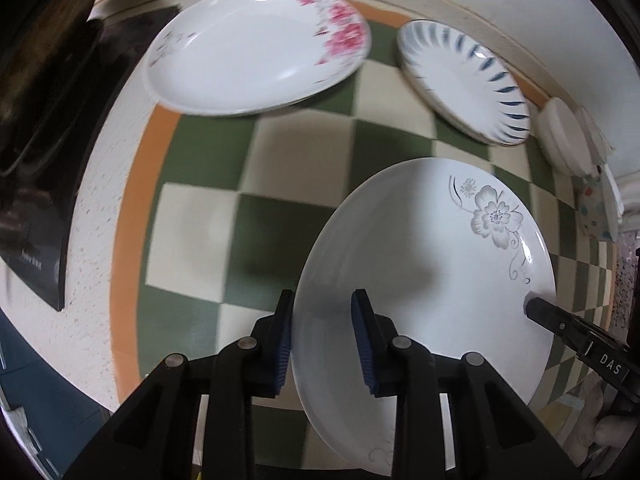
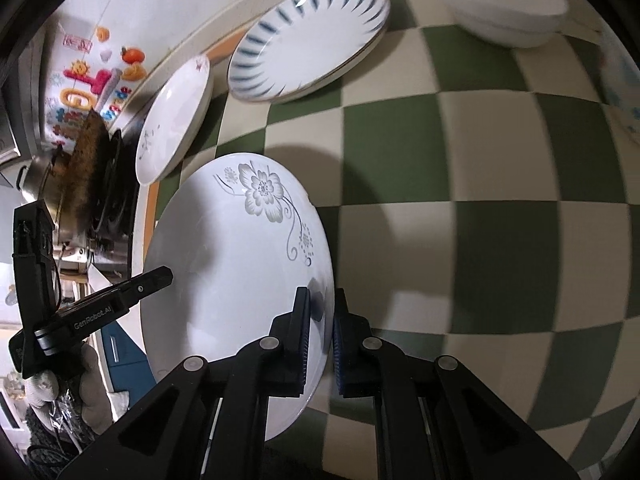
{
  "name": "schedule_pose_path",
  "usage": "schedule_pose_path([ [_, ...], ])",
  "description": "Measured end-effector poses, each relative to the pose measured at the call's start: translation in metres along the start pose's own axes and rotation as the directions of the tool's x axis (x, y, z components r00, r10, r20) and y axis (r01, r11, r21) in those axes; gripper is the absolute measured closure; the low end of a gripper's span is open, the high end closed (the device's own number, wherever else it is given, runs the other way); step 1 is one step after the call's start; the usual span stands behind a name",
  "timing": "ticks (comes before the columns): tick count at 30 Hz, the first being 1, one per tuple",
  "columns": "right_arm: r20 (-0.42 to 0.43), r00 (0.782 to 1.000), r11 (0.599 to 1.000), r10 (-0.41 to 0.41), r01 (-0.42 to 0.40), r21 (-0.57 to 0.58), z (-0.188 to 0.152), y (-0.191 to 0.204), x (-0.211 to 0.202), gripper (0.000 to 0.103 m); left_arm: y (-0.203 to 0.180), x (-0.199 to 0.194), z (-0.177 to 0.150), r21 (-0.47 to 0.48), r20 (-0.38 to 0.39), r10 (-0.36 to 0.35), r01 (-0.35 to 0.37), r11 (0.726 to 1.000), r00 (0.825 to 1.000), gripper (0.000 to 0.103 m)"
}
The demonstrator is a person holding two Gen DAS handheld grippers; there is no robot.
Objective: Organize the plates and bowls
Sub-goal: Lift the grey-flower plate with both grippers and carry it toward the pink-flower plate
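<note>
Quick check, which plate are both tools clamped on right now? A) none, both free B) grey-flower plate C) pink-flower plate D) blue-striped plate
B: the left tool and the right tool each pinch opposite rims of the grey-flower plate; the pink-flower plate and blue-striped plate lie untouched on the checkered mat.

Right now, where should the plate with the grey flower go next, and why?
Probably over onto the pink-flower plate. Both the left gripper and right gripper pinch the grey-flower plate by opposite rims, and it looks similar in shape.

checkered tablecloth (image 1: 304,152), black stove (image 1: 36,160), magnets (image 2: 92,88)
</note>
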State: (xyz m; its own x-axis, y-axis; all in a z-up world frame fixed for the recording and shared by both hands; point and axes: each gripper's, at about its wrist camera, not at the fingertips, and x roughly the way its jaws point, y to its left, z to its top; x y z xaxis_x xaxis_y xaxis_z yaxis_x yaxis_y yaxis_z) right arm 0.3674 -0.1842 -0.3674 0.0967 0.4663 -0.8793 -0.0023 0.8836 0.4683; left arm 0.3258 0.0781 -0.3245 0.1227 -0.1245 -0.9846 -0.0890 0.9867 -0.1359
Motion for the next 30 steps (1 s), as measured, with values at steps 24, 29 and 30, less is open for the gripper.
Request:
schedule_pose_path([
  [24, 0.089, 0.995, 0.991, -0.045, 0.034, 0.127, -0.022, -0.099, -0.063, 0.091, -0.092, 0.047, 0.021, 0.137, -0.054, 0.007, 0.0, 0.991, 0.999, 0.077],
  [29, 0.062, 0.997, 0.992, -0.042, 0.035, 0.124, -0.022, -0.1, -0.054, 0.091, -0.089, 0.049, 0.016, 0.117, -0.062, 0.017, -0.01, 0.993, 0.998, 0.077],
  [30, 0.056, 0.998, 0.992, -0.042, 0.035, 0.122, -0.023, -0.1, -0.052, 0.091, -0.091, 0.052, 0.018, 0.111, -0.064, 0.021, -0.014, 0.994, 0.998, 0.077],
])
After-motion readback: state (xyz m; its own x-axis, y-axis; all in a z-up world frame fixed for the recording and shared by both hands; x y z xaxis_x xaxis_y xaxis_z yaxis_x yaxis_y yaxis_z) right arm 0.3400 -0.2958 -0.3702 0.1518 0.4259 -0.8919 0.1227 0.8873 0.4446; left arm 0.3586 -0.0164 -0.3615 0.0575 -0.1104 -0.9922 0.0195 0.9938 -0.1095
